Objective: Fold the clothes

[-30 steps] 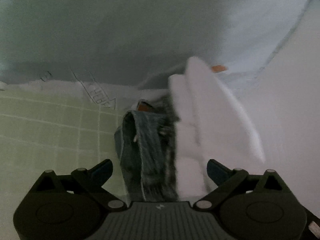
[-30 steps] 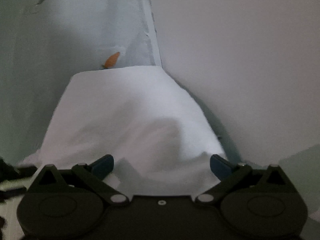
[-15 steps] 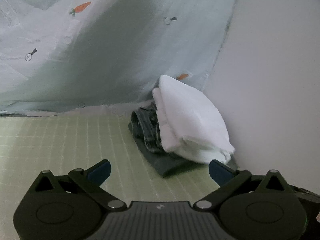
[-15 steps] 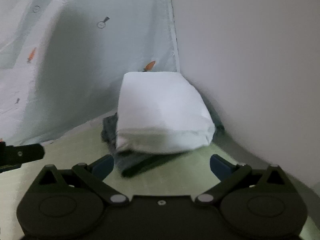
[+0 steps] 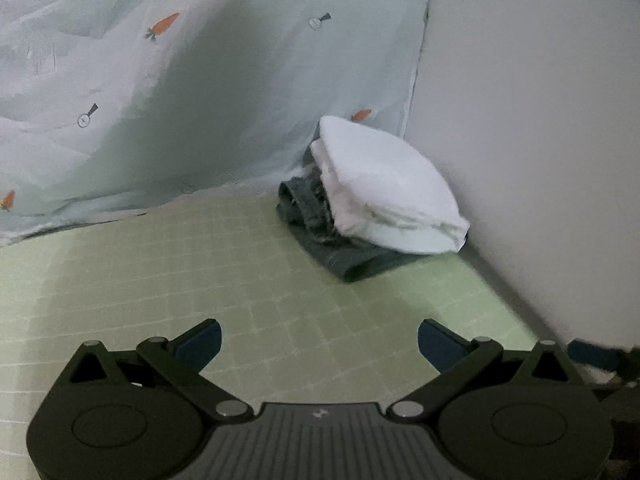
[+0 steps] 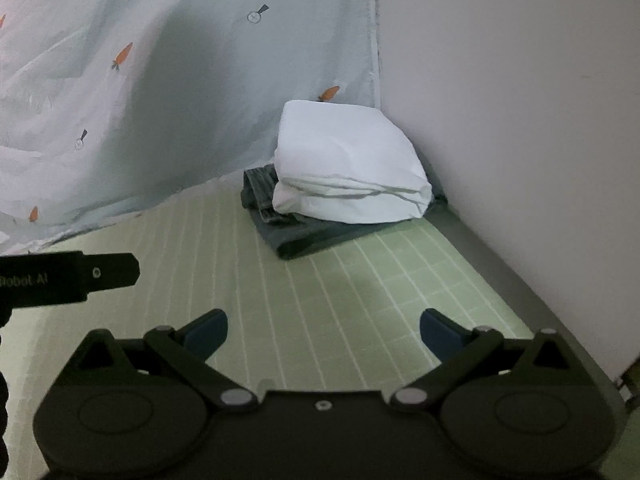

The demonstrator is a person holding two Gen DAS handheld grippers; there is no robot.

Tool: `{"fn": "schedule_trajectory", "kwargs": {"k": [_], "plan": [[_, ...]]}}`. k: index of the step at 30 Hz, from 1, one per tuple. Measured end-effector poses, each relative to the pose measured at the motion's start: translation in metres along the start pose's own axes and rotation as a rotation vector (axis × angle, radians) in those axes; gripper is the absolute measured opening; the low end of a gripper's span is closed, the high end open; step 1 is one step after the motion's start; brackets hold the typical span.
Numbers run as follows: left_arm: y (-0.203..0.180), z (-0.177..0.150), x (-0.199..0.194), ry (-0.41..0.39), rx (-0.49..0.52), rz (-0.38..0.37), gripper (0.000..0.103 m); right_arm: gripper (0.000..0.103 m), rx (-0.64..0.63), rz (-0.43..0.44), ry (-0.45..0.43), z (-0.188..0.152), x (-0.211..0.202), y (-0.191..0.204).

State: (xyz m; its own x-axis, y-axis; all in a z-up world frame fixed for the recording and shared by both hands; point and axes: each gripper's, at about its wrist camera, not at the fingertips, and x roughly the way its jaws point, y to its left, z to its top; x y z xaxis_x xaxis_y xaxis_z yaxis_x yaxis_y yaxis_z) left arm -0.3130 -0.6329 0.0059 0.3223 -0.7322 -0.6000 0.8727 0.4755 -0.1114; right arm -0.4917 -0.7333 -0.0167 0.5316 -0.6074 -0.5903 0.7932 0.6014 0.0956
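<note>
A folded white garment (image 5: 384, 192) (image 6: 344, 168) lies on top of a folded grey-blue denim garment (image 5: 320, 224) (image 6: 280, 220), stacked in the far corner of a green grid mat (image 5: 200, 280) (image 6: 340, 300). My left gripper (image 5: 319, 340) is open and empty, well back from the stack. My right gripper (image 6: 323, 330) is open and empty too, a similar distance back. Part of the left gripper's body (image 6: 68, 276) shows at the left edge of the right wrist view.
A pale sheet with carrot prints (image 5: 160, 100) (image 6: 140, 80) hangs behind the mat on the left. A plain white wall (image 5: 540, 140) (image 6: 520, 120) bounds the mat on the right, close to the stack. Bare mat lies between grippers and stack.
Both grippers have pulled back from the stack, which was right between their fingers a second ago. The white garment now rests free on the denim.
</note>
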Motion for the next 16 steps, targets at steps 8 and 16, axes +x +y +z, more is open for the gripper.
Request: {"fn": "schedule_trajectory", "kwargs": {"k": [8, 16], "plan": [[-0.010, -0.018, -0.019, -0.002, 0.068, 0.021, 0.103, 0.103, 0.000, -0.027, 0.005, -0.012, -0.018, -0.004], [-0.018, -0.027, -0.031, -0.010, 0.091, 0.028, 0.103, 0.103, -0.001, -0.034, -0.009, -0.016, -0.028, -0.009]]}}
